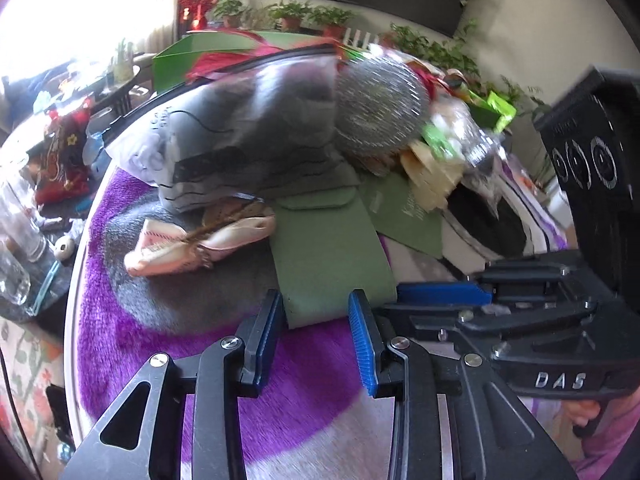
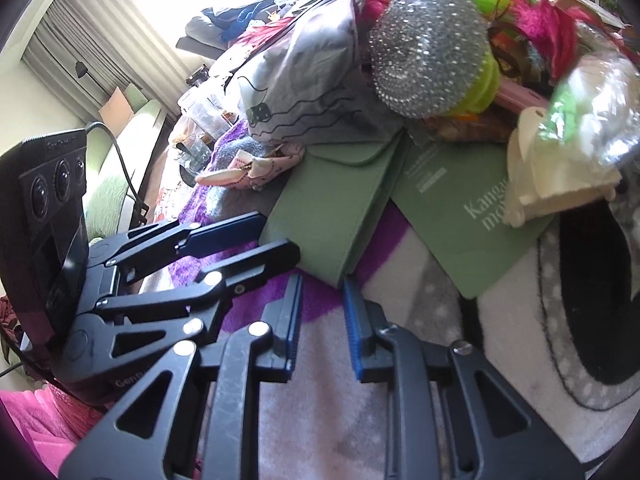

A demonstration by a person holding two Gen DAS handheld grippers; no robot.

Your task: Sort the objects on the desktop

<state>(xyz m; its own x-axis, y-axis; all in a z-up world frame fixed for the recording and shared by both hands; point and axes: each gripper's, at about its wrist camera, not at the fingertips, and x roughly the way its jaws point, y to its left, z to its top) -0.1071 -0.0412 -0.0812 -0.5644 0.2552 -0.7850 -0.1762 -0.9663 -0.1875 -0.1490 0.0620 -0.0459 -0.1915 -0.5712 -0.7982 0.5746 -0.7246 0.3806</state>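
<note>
Approaching green pouch (image 1: pixel 332 248) at near edge of pile; left gripper (image 1: pixel 316 336) and right gripper (image 2: pixel 322 320) both apart, empty. Next: close on pouch edge.

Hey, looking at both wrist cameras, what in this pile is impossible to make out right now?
- Green booklet, right wrist view: its white title is cut short by the cream item lying over it.
- Clear crinkly packet, left wrist view: motion blur hides its contents.
- Zip bag, both views: frosted plastic shows only a grey mass inside.
- Green pouch, left wrist view: its near end sits between the left gripper fingers; contact is unclear.
</note>
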